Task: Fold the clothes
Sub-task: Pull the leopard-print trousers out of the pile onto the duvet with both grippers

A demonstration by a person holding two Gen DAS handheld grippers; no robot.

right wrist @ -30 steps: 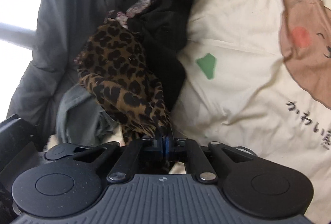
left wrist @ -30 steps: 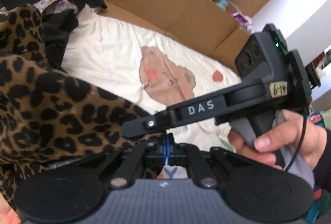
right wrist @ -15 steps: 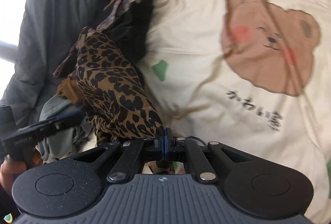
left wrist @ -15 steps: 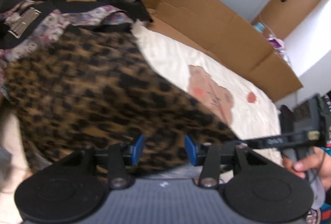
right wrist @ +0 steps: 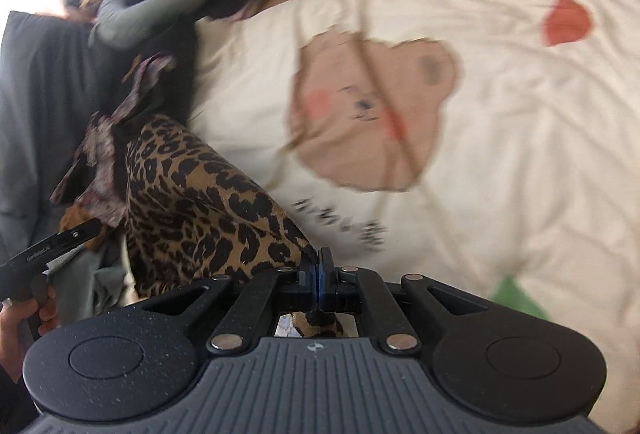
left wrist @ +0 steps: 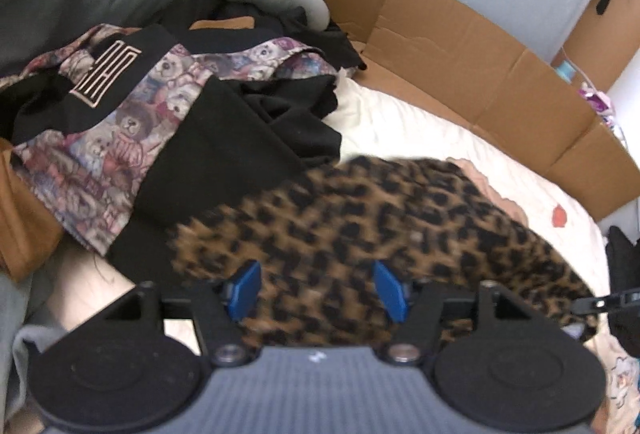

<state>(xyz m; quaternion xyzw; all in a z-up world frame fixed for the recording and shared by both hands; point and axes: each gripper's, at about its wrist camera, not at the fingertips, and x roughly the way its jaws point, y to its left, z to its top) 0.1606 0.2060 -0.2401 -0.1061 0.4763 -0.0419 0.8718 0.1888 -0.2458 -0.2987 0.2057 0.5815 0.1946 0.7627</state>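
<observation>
A: Our right gripper [right wrist: 319, 276] is clenched on an edge of the leopard-print garment [right wrist: 192, 201]; a scrap of the print pokes out behind the pads. The cloth trails from there back toward the clothes pile [left wrist: 152, 121] at the side of the cream bear-print sheet [right wrist: 500, 161].

B: Our left gripper [left wrist: 316, 290] – jaws opening, blue pads [left wrist: 245, 288] standing apart. The leopard cloth lies under and between them but we see no pad pressing on it, so we count it released on that side.

A: Handling: thin, limp, light fabric. It drapes and bunches, no stiffness to hold a shape. Likely slides easily over the sheet. We judge it wants pinching at a hem or corner, two points well apart, so it hangs flat.

B: Against a second ago: the left jaws were shut then, with the garment bunched close to the lens. Now they have spread, and the cloth lies farther out over the sheet.

A: The right view has swung too; the bear print sits nearer the middle, the pile pushed to the left edge
</observation>
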